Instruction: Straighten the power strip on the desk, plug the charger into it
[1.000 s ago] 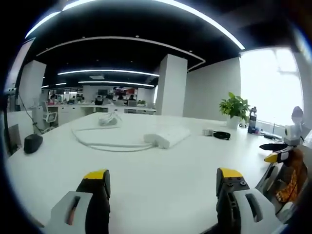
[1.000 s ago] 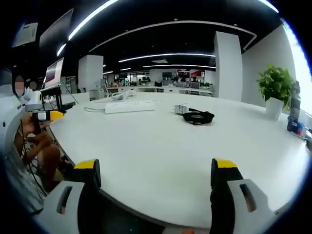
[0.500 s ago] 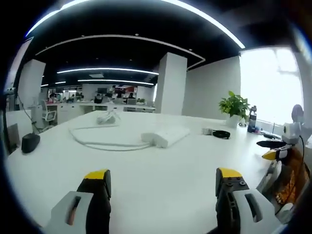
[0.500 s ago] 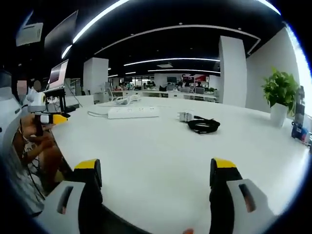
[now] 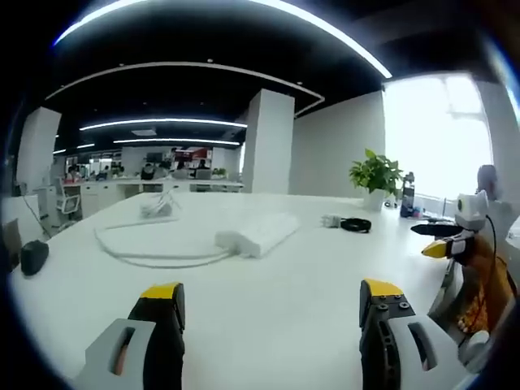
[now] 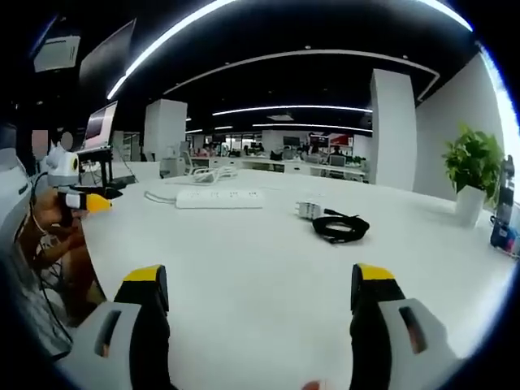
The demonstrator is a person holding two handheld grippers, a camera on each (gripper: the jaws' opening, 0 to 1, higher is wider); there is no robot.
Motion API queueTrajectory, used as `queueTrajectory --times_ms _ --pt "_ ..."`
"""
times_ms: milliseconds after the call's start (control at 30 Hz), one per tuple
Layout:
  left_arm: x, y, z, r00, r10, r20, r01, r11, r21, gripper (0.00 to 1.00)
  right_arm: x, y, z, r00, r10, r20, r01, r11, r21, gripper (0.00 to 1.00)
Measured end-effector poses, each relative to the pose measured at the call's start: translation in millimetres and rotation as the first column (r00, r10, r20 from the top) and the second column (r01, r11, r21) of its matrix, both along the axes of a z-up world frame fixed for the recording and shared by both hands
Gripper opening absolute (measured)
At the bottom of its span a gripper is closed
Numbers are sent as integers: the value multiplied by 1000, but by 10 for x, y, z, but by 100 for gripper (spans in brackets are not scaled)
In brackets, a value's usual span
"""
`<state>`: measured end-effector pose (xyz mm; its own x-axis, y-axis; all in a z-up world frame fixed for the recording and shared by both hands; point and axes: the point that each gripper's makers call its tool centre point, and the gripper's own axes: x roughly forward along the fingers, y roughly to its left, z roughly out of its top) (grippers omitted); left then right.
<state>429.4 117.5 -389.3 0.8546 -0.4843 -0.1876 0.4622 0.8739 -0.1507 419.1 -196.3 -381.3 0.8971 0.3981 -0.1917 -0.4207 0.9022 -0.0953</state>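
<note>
both views swung, nothing on desk moved; power strip white, oblong; charger boxy; both tongs wide, empty

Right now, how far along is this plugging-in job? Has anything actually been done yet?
Nothing looks done. The long white power strip lies untouched on the white desk, its white cord looping away. The small grey charger with its coiled black cable lies apart from it, unplugged. The left claw and right claw are open and empty. Straightening and plugging both remain.
</note>
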Motion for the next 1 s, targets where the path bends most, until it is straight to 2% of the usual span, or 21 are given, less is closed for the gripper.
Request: queueTrajectory --times_ms 233,533,733,1000 --pt "69 -30 50 1000 -14 2 14 1000 -8 90 101 149 108 997 75 26 -75 997 21 93" --pt "195 -30 195 999 -13 34 13 1000 4 90 259 274 222 986 153 58 -157 985 71 93" --pt "279 -33 242 998 3 56 -5 999 38 90 345 267 223 985 161 56 -164 985 52 93" --pt "369 -66 212 999 5 49 -7 999 37 90 452 281 281 978 200 62 -201 980 3 94"
